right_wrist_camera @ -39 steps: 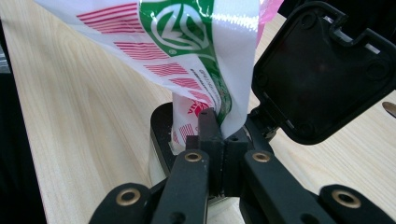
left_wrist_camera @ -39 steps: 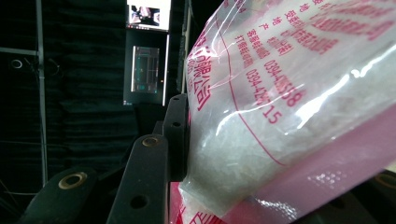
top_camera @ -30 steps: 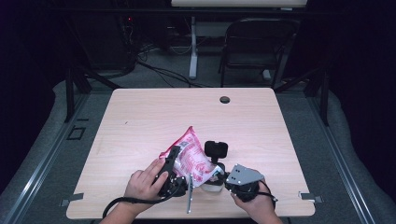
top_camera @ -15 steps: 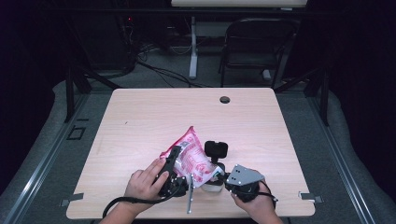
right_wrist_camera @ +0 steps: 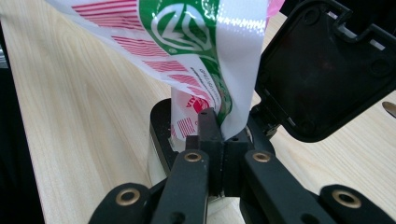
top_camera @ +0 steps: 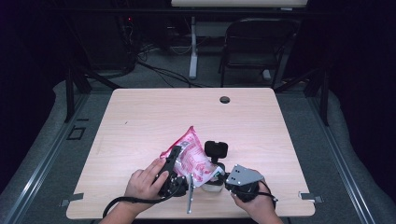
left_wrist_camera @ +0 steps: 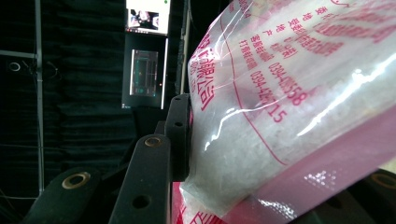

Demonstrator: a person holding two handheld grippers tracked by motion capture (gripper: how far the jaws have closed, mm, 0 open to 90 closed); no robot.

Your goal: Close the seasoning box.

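Pink-and-white plastic bag (top_camera: 192, 156) of white granules, held tilted above the near part of the worktop (top_camera: 140, 116), upper corner pointing away from the person, lower end down in a small white container (top_camera: 212, 184). Landmark for everything: that bag.

Left gripper (top_camera: 173, 173) at the bag's near-left side, gripped by the person's left hand (top_camera: 142, 183). Jaws partly closed, clamped on the bulging body of the bag (left_wrist_camera: 289, 116); left pad (left_wrist_camera: 180, 135) pressed flat against the film, granules swelling around it.

Right gripper (top_camera: 224, 179) at the bag's near-right side, held in the right hand (top_camera: 254, 203), grey plate on top. Jaws fully together, pinching a thin edge of the bag (right_wrist_camera: 205, 46) just above the container's mouth. Green round logo and red stripes visible on that flap.

Container (right_wrist_camera: 161, 130) directly beneath the bag, black-rimmed, standing on the worktop (right_wrist_camera: 79, 107). Black hinged lid (right_wrist_camera: 322, 70) flipped open, upright just right of the bag's lower end; from above, same lid (top_camera: 216, 149) just beyond the bag's right edge.

Dark round grommet (top_camera: 225, 99) well beyond the bag, near the far edge of the worktop. Black cable (top_camera: 128, 201) trailing left from the left gripper, along the near edge.
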